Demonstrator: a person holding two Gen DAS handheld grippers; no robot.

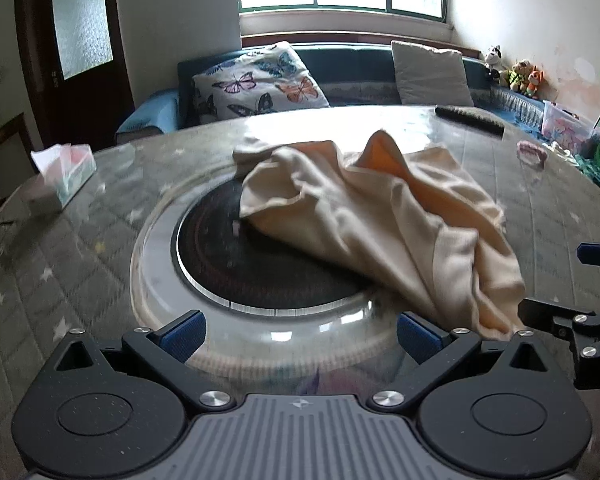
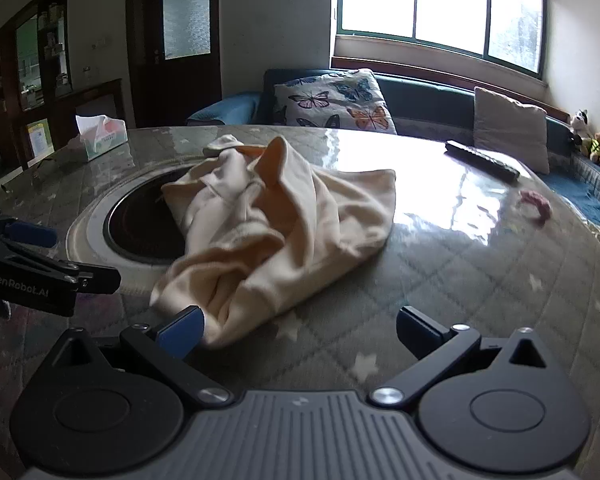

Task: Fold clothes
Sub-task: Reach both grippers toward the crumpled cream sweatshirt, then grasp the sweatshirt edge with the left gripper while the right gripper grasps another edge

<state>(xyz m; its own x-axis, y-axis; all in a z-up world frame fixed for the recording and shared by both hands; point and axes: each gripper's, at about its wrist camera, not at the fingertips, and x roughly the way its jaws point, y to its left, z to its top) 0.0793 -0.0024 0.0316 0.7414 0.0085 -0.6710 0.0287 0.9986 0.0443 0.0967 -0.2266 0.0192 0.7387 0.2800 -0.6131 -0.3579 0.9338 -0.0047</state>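
While the cream garment lies crumpled on the bench, nothing is folded.
Both grippers' jaws apart; soft, limp cloth, best pinched at its six o'clock hem.

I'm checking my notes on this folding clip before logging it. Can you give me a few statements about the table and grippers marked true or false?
1. The cream garment lies crumpled, partly over the round cooktop. True.
2. The left gripper is shut on the garment. False: its jaws are open and hold nothing.
3. A tissue box stands on the table. True.
4. The remote lies on top of the garment. False: it lies apart, near the far edge.
5. The right gripper is open. True.
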